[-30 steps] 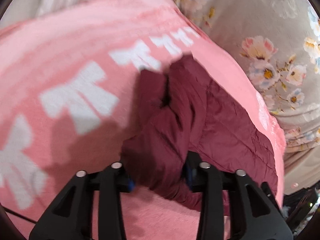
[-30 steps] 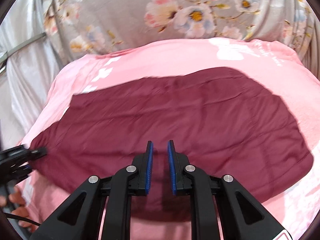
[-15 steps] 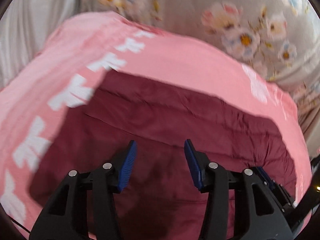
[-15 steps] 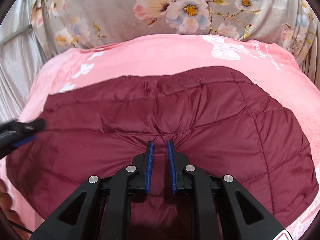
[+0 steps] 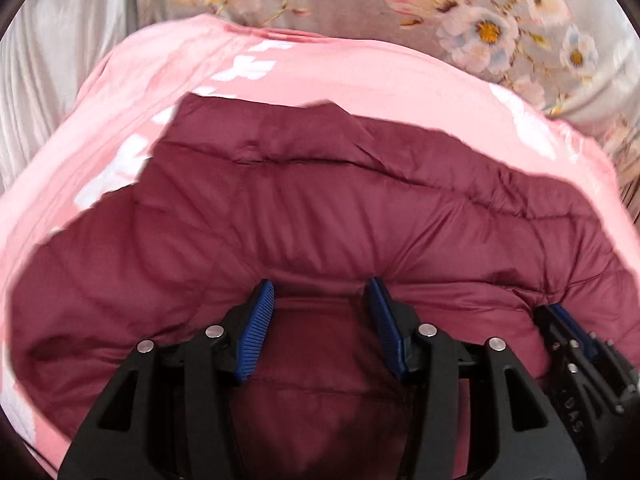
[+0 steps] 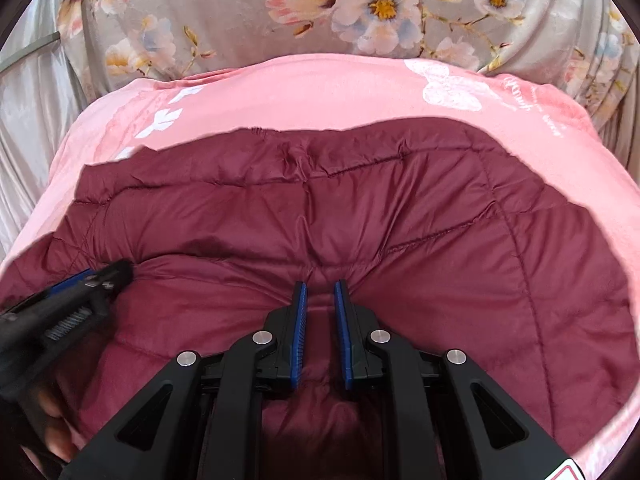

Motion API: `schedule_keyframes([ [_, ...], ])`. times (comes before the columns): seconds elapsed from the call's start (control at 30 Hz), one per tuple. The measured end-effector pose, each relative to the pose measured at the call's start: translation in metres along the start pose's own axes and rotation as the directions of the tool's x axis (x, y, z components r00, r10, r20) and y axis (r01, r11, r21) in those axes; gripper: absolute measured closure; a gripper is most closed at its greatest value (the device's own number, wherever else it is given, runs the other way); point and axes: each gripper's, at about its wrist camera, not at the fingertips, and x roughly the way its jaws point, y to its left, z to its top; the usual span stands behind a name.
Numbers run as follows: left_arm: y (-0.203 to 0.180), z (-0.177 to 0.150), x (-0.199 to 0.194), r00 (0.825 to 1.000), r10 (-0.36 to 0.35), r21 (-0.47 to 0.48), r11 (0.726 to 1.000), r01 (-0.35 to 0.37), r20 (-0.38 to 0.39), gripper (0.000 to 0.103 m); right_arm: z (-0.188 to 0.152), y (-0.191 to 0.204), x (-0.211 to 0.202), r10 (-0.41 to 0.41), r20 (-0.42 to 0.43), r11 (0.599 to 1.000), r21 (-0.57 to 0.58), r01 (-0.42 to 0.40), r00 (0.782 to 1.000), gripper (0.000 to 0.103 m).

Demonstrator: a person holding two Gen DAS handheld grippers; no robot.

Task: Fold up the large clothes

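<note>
The maroon quilted jacket (image 6: 360, 208) is spread across the pink blanket (image 6: 320, 92), filling mid-frame. The left gripper (image 5: 320, 296) is released, its fingers parted. The right gripper (image 6: 320, 292), just opening slightly, has a fabric ridge between its fingers.

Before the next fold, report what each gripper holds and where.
Right gripper pinches a puckered fold mid-width of the maroon jacket, jaws just easing open. Left gripper stands open over the jacket, holding nothing.

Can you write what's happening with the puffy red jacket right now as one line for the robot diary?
step: folding | maroon quilted jacket on pink blanket | left gripper open over jacket | right gripper pinching jacket fold, easing open
</note>
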Motion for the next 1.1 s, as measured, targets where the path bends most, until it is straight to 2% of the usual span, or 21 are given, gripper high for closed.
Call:
schedule_keyframes([
  [0.03,0.013,0.0,-0.01,1.0,-0.007,-0.025,1.0,0.007,0.014,0.056,-0.001,0.002,-0.01,0.038,0.006,0.999,0.017,-0.039,0.999,0.086],
  [0.1,0.047,-0.005,-0.04,0.998,0.003,-0.076,0.997,0.002,0.069,0.045,-0.007,0.013,-0.035,0.131,0.008,0.991,0.027,-0.131,0.991,0.086],
  [0.13,0.061,-0.009,-0.053,0.996,0.027,-0.104,0.994,-0.018,0.089,0.026,-0.011,0.018,-0.043,0.151,0.009,0.988,0.019,-0.151,0.989,0.086],
  [0.17,0.078,-0.014,-0.065,0.993,0.048,-0.141,0.989,-0.033,0.108,0.015,-0.016,0.023,-0.05,0.169,0.008,0.986,0.007,-0.169,0.986,0.086],
  [0.2,0.1,-0.022,-0.076,0.99,0.074,-0.195,0.98,-0.049,0.121,0.012,-0.022,0.031,-0.055,0.191,0.001,0.982,-0.01,-0.191,0.982,0.086],
  [0.27,0.131,-0.034,-0.078,0.99,0.117,-0.285,0.954,-0.091,0.078,0.01,-0.034,0.044,-0.055,0.215,-0.031,0.976,-0.031,-0.216,0.976,0.086],
  [0.33,0.16,-0.048,-0.067,0.997,0.074,-0.379,0.923,-0.061,0.019,0.01,-0.043,0.053,-0.05,0.205,-0.048,0.977,-0.049,-0.207,0.978,0.085],
  [0.37,0.17,-0.055,-0.057,1.0,0.023,-0.416,0.909,-0.026,-0.012,0.01,-0.047,0.057,-0.047,0.185,-0.05,0.98,-0.06,-0.188,0.981,0.085],
  [0.43,0.172,-0.062,-0.049,0.998,-0.054,-0.45,0.892,0.039,-0.022,0.01,-0.05,0.06,-0.043,0.167,-0.05,0.983,-0.073,-0.17,0.985,0.085],
  [0.53,0.16,-0.06,-0.044,0.998,-0.068,-0.434,0.899,0.06,-0.003,0.008,-0.053,0.062,-0.039,0.158,-0.047,0.982,-0.097,-0.162,0.986,0.085],
  [0.6,0.152,-0.056,-0.039,0.995,-0.103,-0.431,0.898,0.087,-0.014,0.014,-0.051,0.06,-0.039,0.163,-0.048,0.981,-0.101,-0.167,0.986,0.086],
  [0.67,0.141,-0.049,-0.038,0.986,-0.168,-0.414,0.899,0.144,-0.021,0.052,-0.049,0.052,-0.049,0.176,-0.043,0.982,-0.063,-0.179,0.983,0.091],
  [0.7,0.138,-0.045,-0.039,0.984,-0.175,-0.41,0.9,0.149,-0.026,0.056,-0.049,0.043,-0.06,0.196,-0.028,0.98,-0.017,-0.196,0.98,0.091],
  [0.73,0.132,-0.043,-0.046,0.985,-0.171,-0.396,0.906,0.152,-0.012,0.069,-0.049,0.037,-0.069,0.207,-0.014,0.978,0.0,-0.207,0.978,0.091],
  [0.77,0.128,-0.04,-0.05,0.986,-0.167,-0.378,0.913,0.154,0.0,0.076,-0.051,0.034,-0.074,0.202,-0.006,0.979,-0.003,-0.202,0.979,0.091],
  [0.9,0.113,-0.029,-0.085,0.979,-0.193,-0.333,0.92,0.206,0.072,0.083,-0.066,0.025,-0.075,0.192,-0.04,0.981,-0.029,-0.193,0.981,0.092],
  [1.1,0.071,-0.013,-0.139,0.949,-0.258,-0.2,0.935,0.292,0.182,0.087,-0.074,0.037,-0.07,0.191,-0.031,0.979,-0.062,-0.193,0.981,0.087],
])
